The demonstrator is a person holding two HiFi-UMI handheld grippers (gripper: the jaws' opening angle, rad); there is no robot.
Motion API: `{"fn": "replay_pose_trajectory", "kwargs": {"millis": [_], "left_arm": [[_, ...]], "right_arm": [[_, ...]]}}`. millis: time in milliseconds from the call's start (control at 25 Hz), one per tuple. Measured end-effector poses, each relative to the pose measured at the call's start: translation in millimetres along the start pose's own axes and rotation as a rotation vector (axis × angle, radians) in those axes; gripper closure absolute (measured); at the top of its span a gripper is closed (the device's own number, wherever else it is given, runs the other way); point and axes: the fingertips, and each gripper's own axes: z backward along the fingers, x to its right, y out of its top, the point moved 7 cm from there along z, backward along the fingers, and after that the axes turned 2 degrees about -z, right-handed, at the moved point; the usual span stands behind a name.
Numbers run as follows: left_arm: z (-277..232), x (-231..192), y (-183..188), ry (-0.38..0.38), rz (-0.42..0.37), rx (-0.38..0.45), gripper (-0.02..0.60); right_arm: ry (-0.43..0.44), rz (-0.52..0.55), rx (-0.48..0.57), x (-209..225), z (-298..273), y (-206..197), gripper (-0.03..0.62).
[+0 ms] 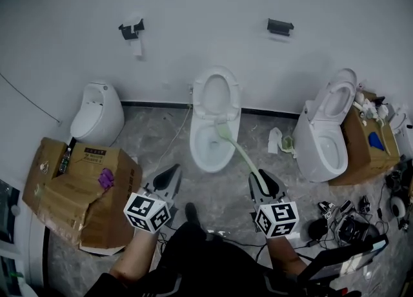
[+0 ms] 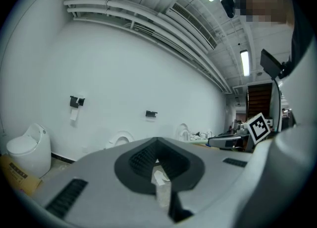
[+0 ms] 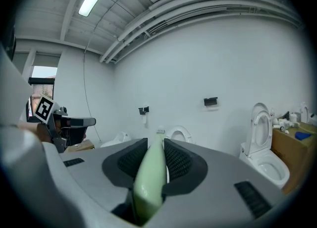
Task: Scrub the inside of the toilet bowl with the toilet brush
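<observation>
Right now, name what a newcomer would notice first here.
The pale green toilet brush, clamped in the right gripper, reaches into the middle toilet, whose lid stands open. A torn cardboard box sits on the floor at left, beside the shut, empty left gripper.

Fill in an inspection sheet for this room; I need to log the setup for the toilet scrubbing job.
Surface: grey marbled floor, no spill seen.
Job's things: middle toilet, lid up; green toilet brush, head inside the bowl.
Clutter: cardboard box at left; crumpled white paper on the floor.
Grippers: right gripper, jaws closed on the brush handle; left gripper, jaws together, empty.
Cables: tangle of cables at lower right; thin cable beside the middle toilet.
Surroundings: white wall; second toilet at right.
</observation>
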Motion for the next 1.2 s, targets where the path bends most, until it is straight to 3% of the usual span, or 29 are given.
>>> {"fn": "replay_pose_trajectory", "kwargs": {"millis": [360,1200], "left_arm": [[-33,-42,10,-0.032,-0.011,0.032,0.572],[-129,-164,23,-0.072,-0.027,0.008,0.572]], "right_arm": [[-0.011,0.027,-0.004,3,-51,15,0.484],[-0.065,0.036,-0.069,3,-205,41,0.484]]}}
